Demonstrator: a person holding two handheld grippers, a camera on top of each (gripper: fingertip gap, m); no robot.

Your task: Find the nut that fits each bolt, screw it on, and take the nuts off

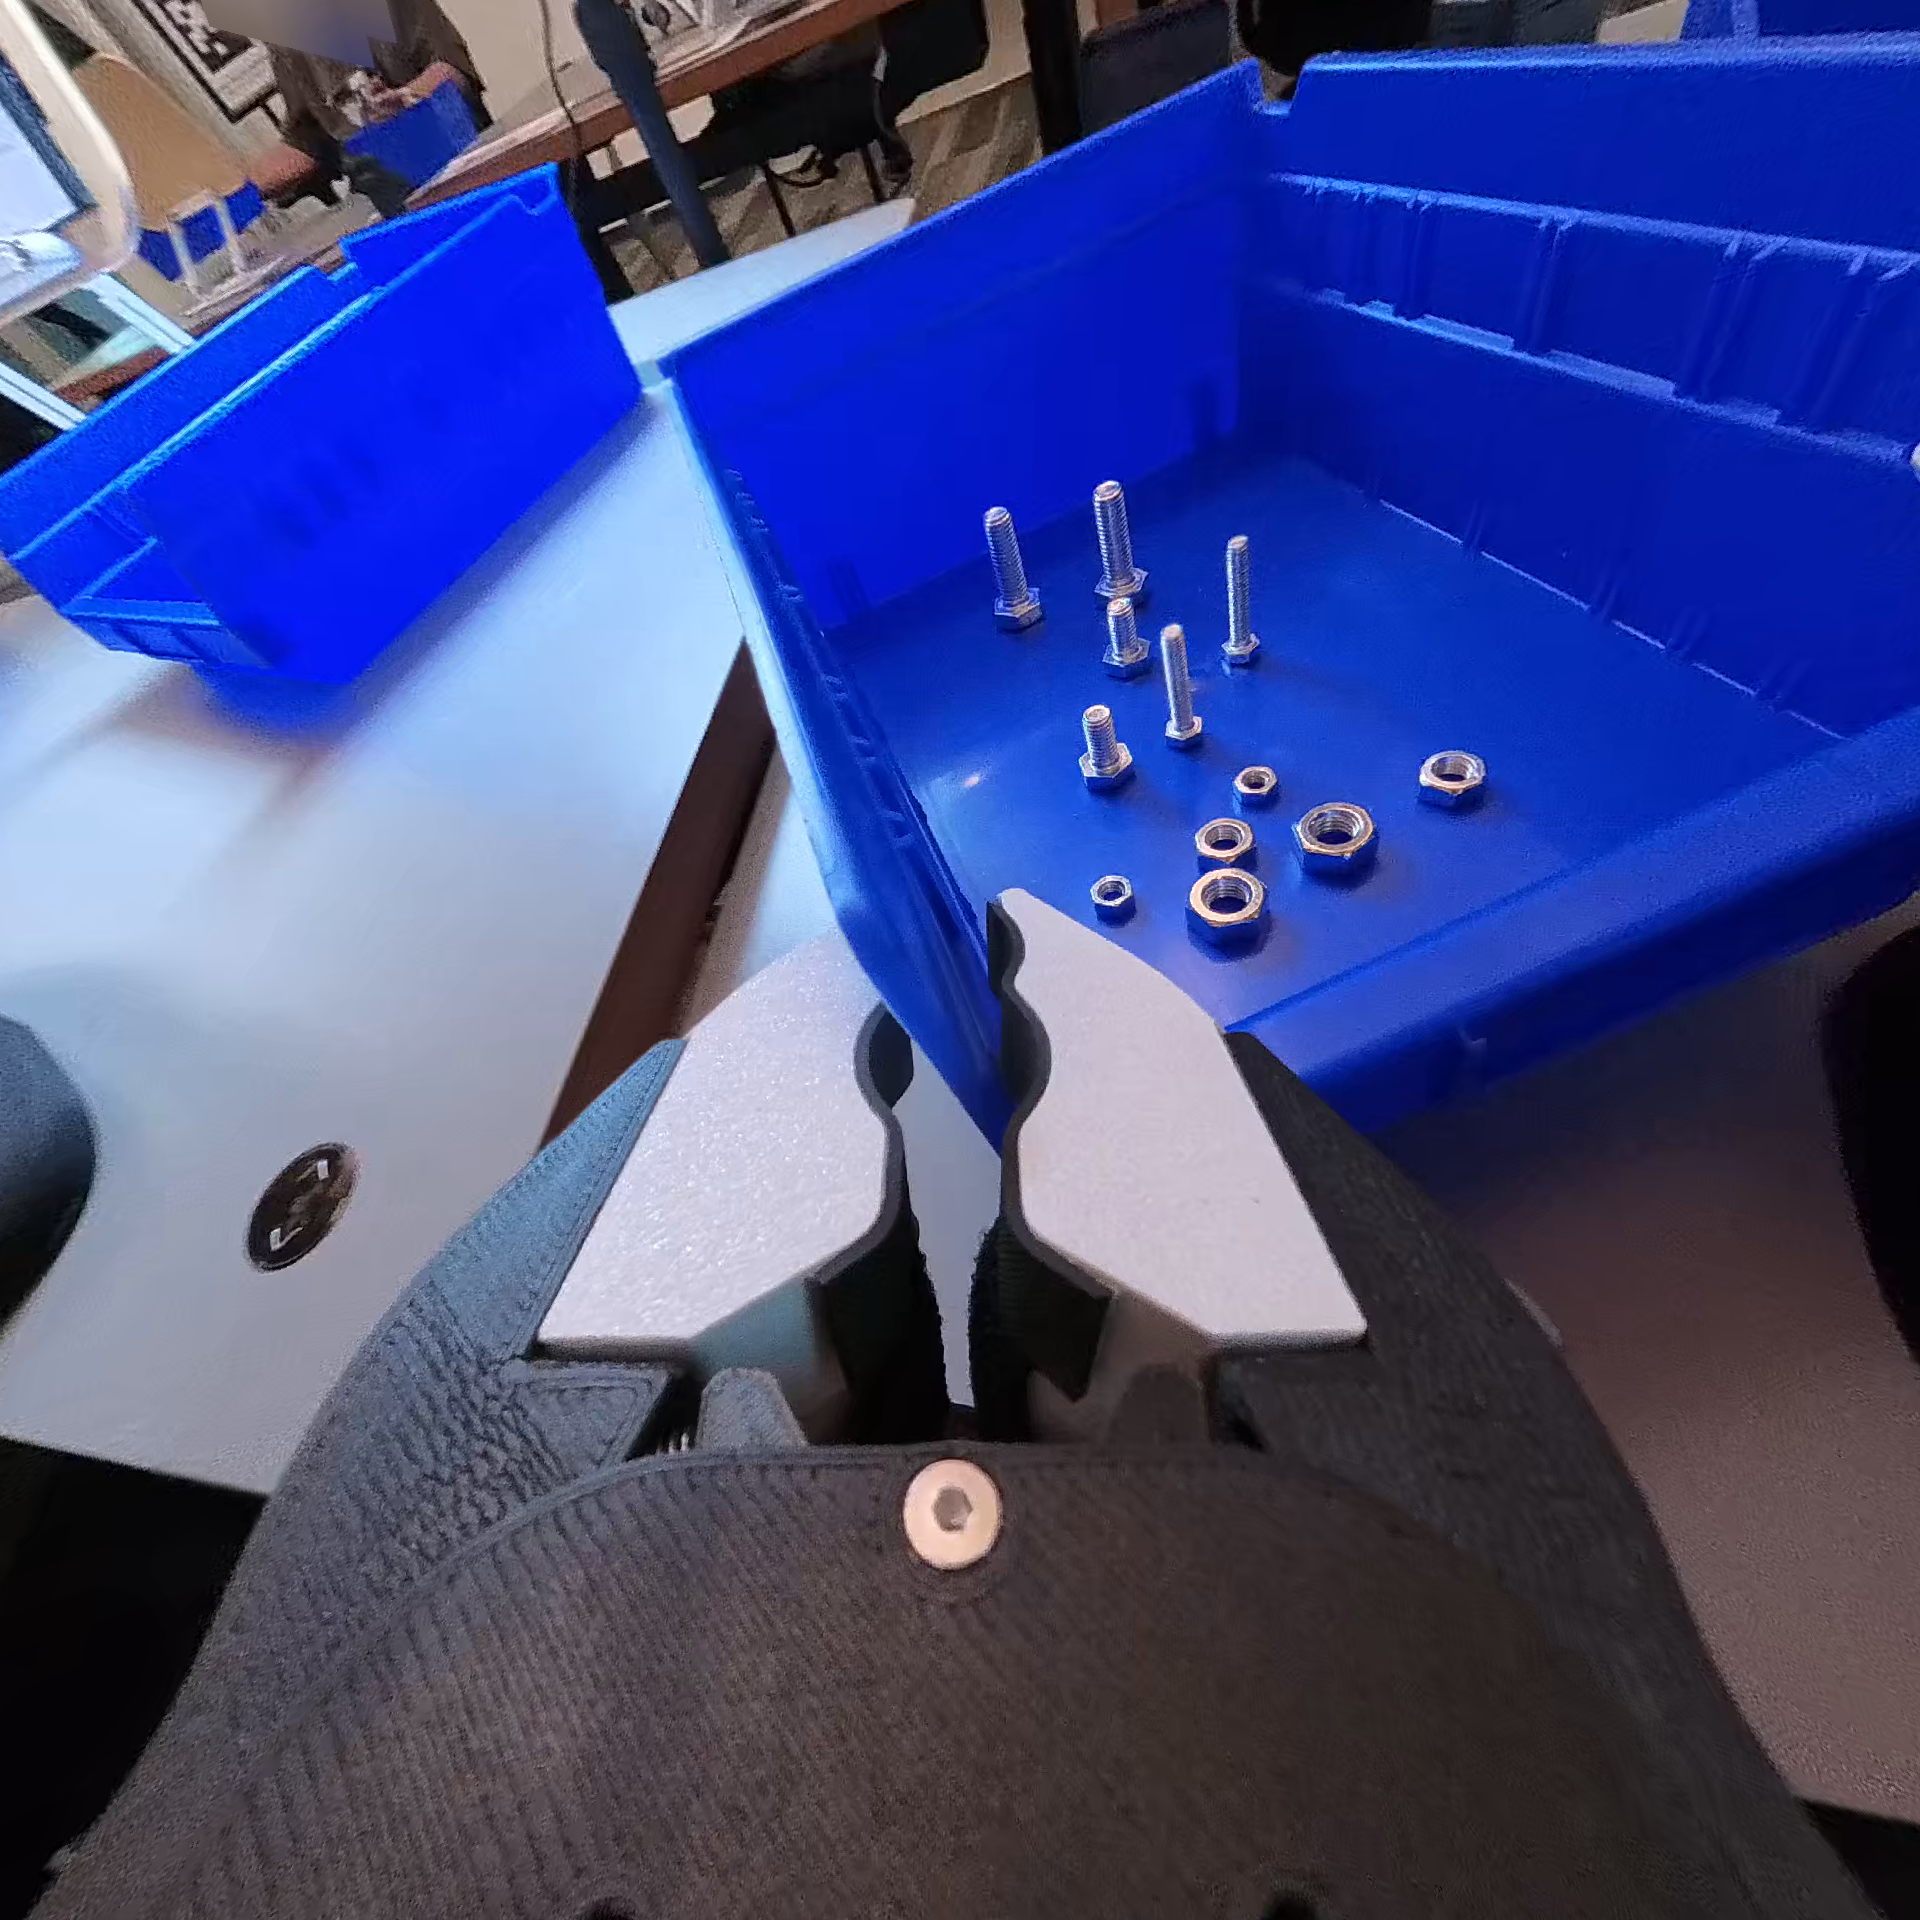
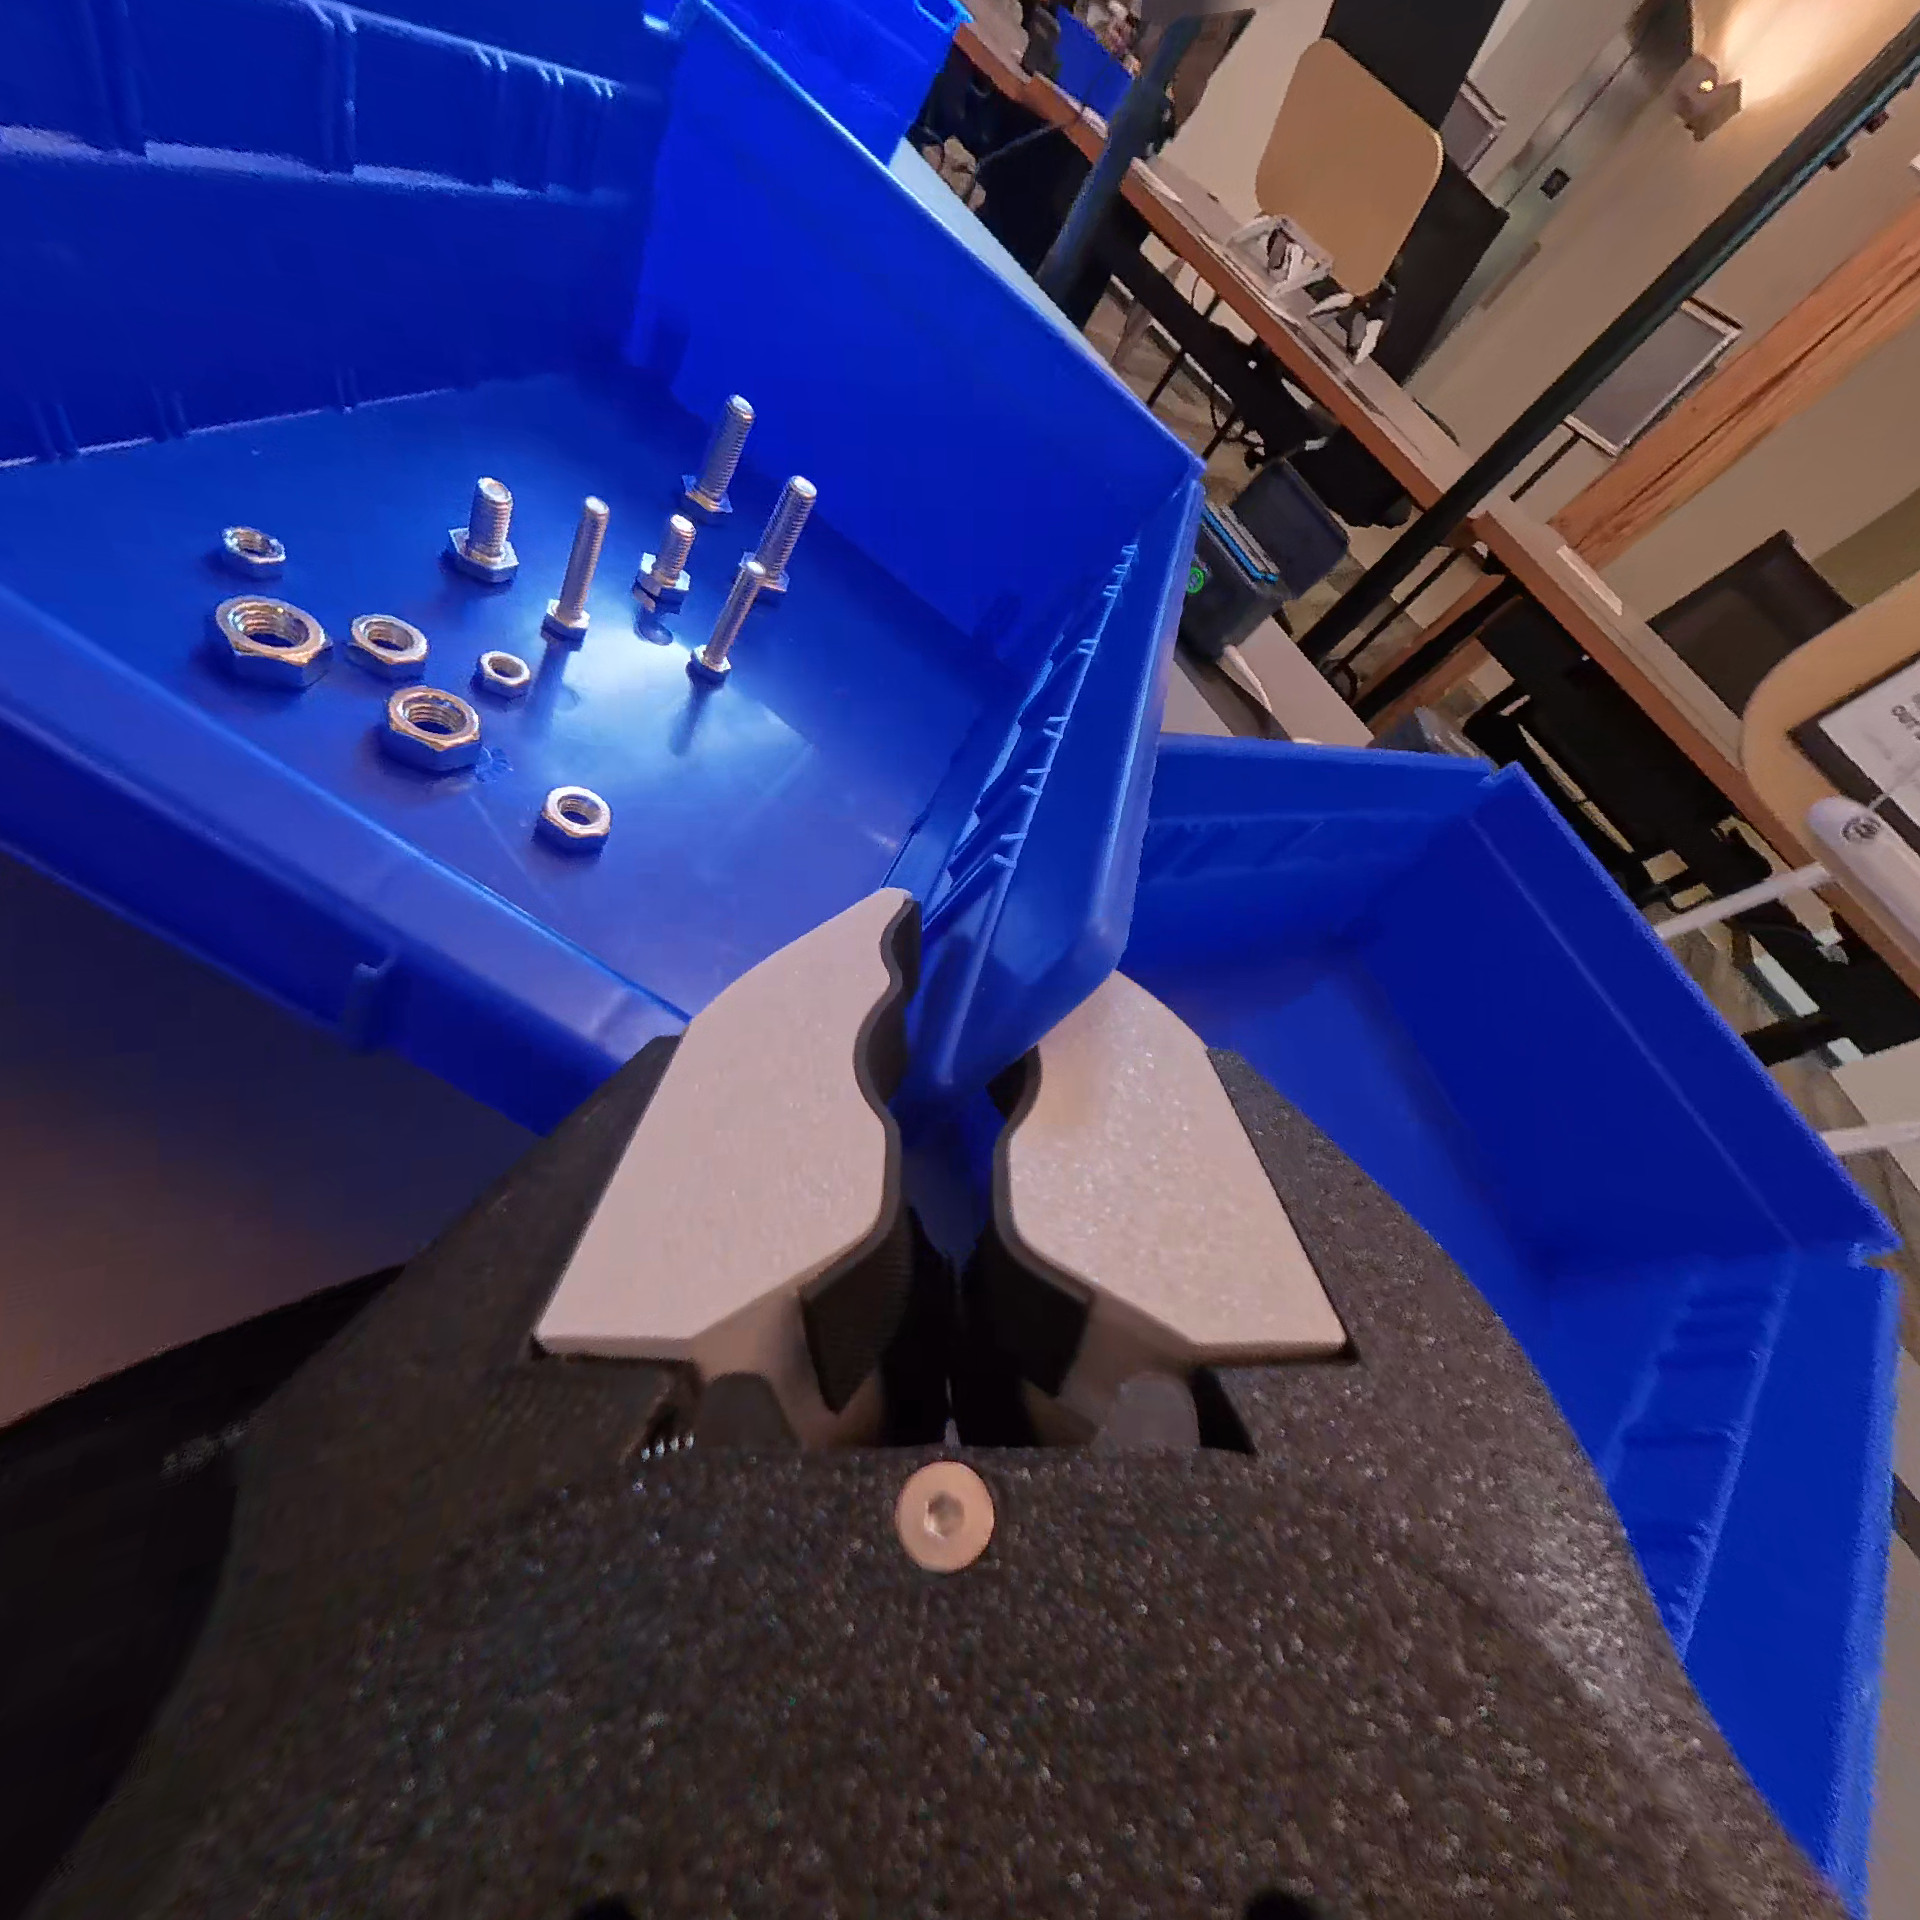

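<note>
Black textured tool (image 1: 951,997), grey fingers (image 1: 1132,1122), silver screw (image 1: 952,1513)

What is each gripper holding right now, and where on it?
Both clamp the blue bin: the left gripper grips its left side wall near the front corner, the right gripper its right side wall. No nut or bolt is held.

Pale grey table (image 1: 364,935) (brown gap down the middle) bearing two blue bins (image 1: 1455,436) (image 1: 343,468) and a small round black disc (image 1: 299,1205).
</note>
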